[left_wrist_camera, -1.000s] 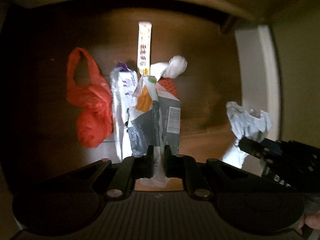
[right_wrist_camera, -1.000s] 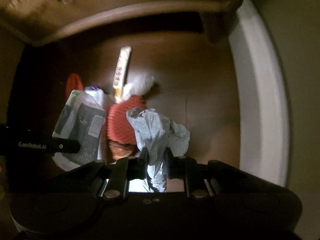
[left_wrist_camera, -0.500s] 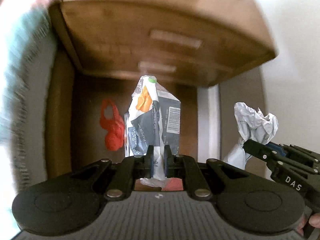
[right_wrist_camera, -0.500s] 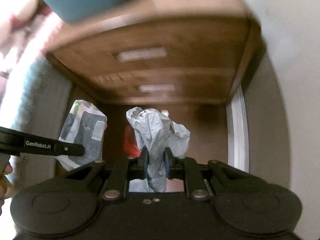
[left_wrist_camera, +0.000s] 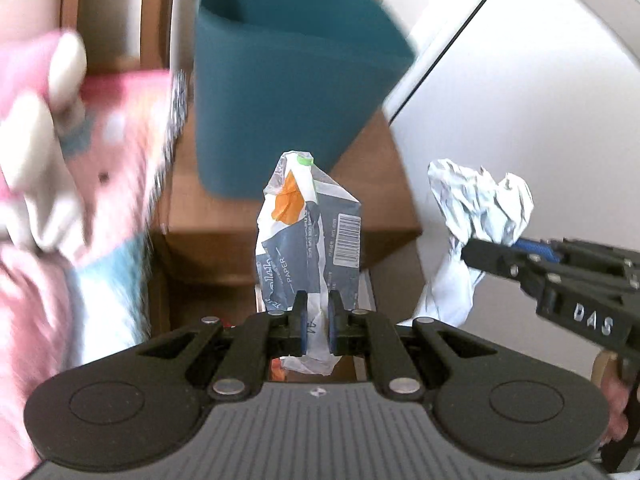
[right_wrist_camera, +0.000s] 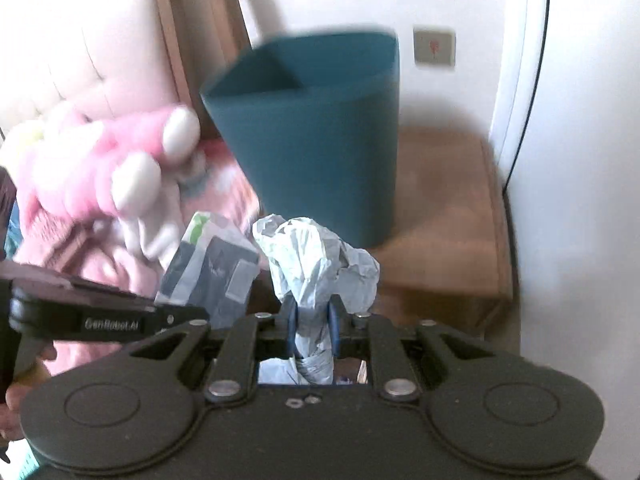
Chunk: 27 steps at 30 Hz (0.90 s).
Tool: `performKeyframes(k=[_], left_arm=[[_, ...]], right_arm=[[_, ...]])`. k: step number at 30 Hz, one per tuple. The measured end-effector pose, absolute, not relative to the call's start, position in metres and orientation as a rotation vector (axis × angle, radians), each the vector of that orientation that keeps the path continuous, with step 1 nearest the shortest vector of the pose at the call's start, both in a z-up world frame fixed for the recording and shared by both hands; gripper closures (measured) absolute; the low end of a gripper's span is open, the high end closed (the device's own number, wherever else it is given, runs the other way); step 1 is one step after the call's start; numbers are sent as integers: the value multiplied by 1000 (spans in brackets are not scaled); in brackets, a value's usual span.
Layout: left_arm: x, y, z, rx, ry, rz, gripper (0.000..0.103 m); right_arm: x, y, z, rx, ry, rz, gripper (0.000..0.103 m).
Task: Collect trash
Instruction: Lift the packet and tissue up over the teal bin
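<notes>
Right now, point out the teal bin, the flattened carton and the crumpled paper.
teal bin (right_wrist_camera: 320,152), right wrist view, front wall.
flattened carton (left_wrist_camera: 316,248), left wrist view, dark printed face beside the barcode.
crumpled paper (right_wrist_camera: 316,264), right wrist view, wad above the jaws.

"PAPER" on crumpled wrapper (left_wrist_camera: 310,240); "DAS" on right gripper (left_wrist_camera: 476,258); "GenRobot.AI" on left gripper (right_wrist_camera: 200,314).

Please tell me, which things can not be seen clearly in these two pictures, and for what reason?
- Inside of the teal bin: right wrist view shows only its upper inner wall; contents hidden.
- Pink plush toy: motion blur, both views.
- Floor below: hidden by the gripper bodies.
- Lower end of the crumpled paper: behind the right gripper.
- Small print on the paper wrapper in the left gripper: too small.
</notes>
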State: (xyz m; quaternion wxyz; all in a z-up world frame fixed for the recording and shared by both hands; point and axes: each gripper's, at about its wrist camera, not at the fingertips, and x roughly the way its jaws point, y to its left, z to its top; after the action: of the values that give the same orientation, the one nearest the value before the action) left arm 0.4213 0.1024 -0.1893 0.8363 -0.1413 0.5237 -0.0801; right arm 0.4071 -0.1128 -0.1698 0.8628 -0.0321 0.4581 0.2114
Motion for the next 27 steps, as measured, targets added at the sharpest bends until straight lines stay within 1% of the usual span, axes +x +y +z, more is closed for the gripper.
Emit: performKeyframes(k=[7, 10, 14, 18, 21, 27], left_arm=[[430, 126, -113, -246, 968, -183, 94], [441, 135, -84, -230, 918, -185, 94], [467, 144, -61, -216, 873, -156, 94], [501, 145, -55, -192, 861, -123, 94], [531, 141, -63, -156, 873, -82, 94], [588, 129, -84, -134, 932, -15, 94]], right_arm=[[414, -94, -91, -103, 819, 415, 87], [423, -86, -65, -124, 765, 404, 87], [445, -76, -42, -153, 706, 391, 87], [480, -68, -38, -174, 687, 397, 87], [500, -64, -37, -185, 686, 416, 87], [548, -60, -56, -226, 727, 464, 87]])
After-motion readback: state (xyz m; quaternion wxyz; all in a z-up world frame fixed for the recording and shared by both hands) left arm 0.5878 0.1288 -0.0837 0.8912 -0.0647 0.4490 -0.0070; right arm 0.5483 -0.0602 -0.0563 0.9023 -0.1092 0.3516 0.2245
